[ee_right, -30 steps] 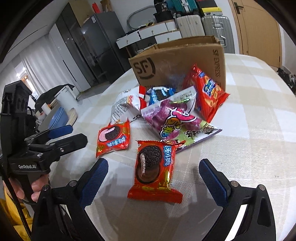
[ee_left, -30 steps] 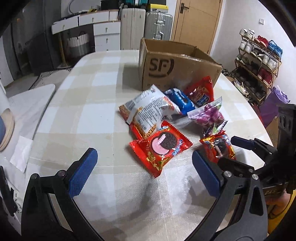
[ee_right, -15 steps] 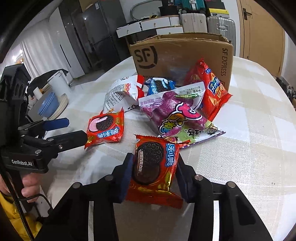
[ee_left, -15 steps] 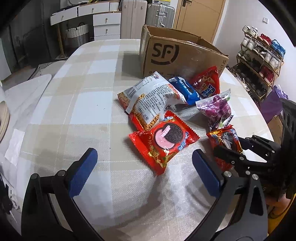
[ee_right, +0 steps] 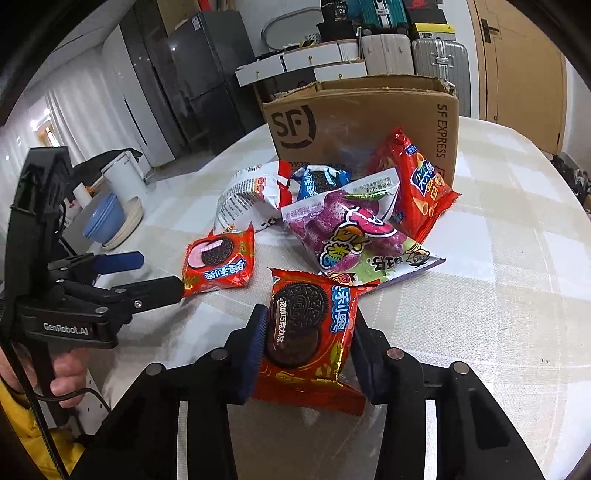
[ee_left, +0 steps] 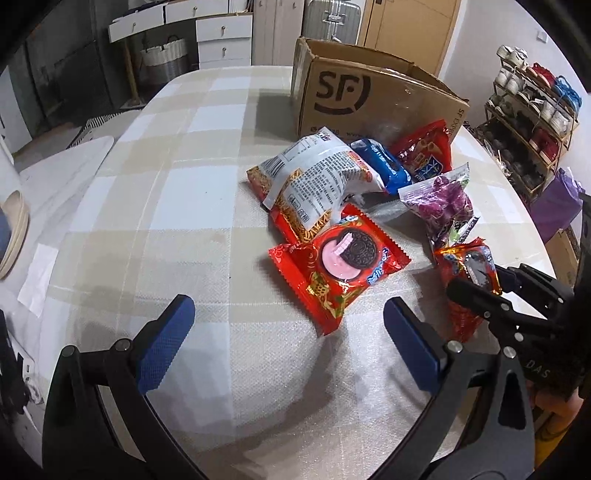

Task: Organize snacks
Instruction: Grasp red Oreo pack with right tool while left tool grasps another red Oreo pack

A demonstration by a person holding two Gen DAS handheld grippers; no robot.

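Note:
My right gripper (ee_right: 308, 343) is shut on a red chocolate-cookie pack (ee_right: 310, 332), seen also in the left wrist view (ee_left: 467, 273). My left gripper (ee_left: 288, 339) is open and empty, just in front of a red strawberry-cookie pack (ee_left: 340, 262), which also shows in the right wrist view (ee_right: 219, 258). Behind lie a white noodle bag (ee_left: 317, 181), a blue cookie pack (ee_left: 384, 166), a purple candy bag (ee_right: 343, 229) and a red chip bag (ee_right: 413, 184). The open SF cardboard box (ee_left: 354, 96) stands at the back.
The checked tablecloth (ee_left: 166, 206) covers a round table. A shoe rack (ee_left: 532, 110) stands off the right edge. Bowls and plates (ee_right: 110, 221) sit on a low stand to the left. Drawers and suitcases (ee_left: 317, 14) line the far wall.
My right gripper closed on the chocolate-cookie pack and has lifted it slightly. My left gripper moved closer to the strawberry-cookie pack, still open.

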